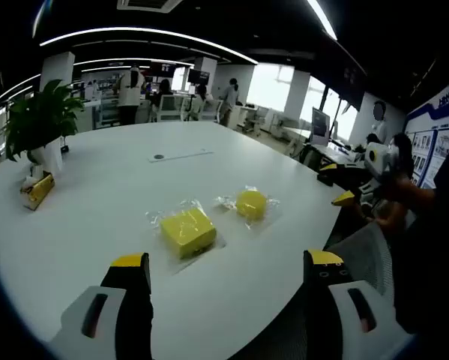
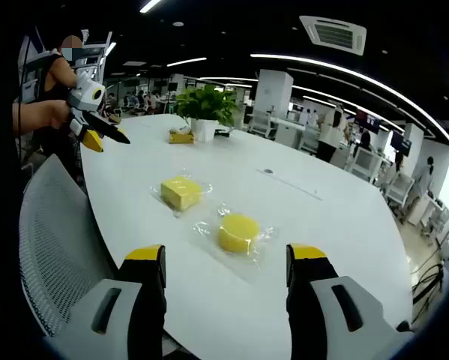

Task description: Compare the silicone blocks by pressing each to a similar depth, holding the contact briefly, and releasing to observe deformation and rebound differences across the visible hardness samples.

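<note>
Two yellow silicone blocks in clear wrap lie on the white table (image 1: 89,217). The square block (image 1: 187,231) sits just ahead of my left gripper (image 1: 226,261), whose jaws stand wide apart above the table edge, holding nothing. The round block (image 1: 251,204) lies to its right. In the right gripper view the round block (image 2: 238,232) is closest, just beyond my open, empty right gripper (image 2: 225,253), and the square block (image 2: 181,192) lies farther left. Each gripper also shows in the other's view, held in a hand off the table: right gripper (image 1: 351,197), left gripper (image 2: 97,135).
A potted plant (image 1: 40,120) (image 2: 207,105) and a small yellow box (image 1: 38,190) (image 2: 181,136) stand at the table's far side. A thin strip (image 1: 181,156) lies mid-table. A mesh chair (image 2: 55,240) sits at the near edge. People stand among desks behind.
</note>
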Demonstrator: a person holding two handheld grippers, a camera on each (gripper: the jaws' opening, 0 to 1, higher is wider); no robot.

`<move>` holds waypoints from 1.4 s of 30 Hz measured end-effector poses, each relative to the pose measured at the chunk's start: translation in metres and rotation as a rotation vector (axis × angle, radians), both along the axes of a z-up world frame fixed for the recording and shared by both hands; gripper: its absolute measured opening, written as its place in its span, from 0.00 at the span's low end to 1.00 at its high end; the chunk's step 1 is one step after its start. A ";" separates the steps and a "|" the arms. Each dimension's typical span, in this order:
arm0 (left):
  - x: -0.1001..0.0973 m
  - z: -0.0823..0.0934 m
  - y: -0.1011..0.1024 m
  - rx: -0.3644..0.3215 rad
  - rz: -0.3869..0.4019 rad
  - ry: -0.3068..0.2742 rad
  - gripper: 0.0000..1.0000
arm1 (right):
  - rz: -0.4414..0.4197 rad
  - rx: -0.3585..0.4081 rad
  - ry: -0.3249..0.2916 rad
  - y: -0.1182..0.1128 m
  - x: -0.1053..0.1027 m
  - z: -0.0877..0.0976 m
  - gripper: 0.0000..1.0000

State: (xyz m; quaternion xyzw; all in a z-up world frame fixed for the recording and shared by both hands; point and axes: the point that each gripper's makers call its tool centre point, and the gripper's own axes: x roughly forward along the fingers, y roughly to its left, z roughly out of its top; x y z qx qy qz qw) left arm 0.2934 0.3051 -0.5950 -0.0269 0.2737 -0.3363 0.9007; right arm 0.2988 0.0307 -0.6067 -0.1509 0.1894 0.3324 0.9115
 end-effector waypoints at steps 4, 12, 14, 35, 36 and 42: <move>-0.001 -0.002 0.001 0.002 0.004 0.004 0.84 | 0.001 -0.002 0.005 0.000 -0.001 -0.001 0.59; -0.002 -0.002 0.001 -0.008 0.011 0.008 0.84 | 0.009 0.003 0.001 0.002 0.000 0.000 0.58; -0.004 -0.004 0.001 -0.005 0.011 0.011 0.84 | 0.013 0.005 0.000 0.003 -0.001 0.000 0.58; -0.029 -0.022 0.003 0.026 -0.025 0.047 0.49 | 0.026 0.058 0.039 0.000 -0.004 -0.003 0.57; -0.032 -0.024 0.001 0.023 -0.043 0.066 0.40 | 0.029 0.054 0.039 0.001 -0.003 -0.003 0.56; -0.030 -0.028 -0.001 0.044 -0.048 0.062 0.20 | 0.050 0.024 0.036 0.008 -0.003 -0.005 0.54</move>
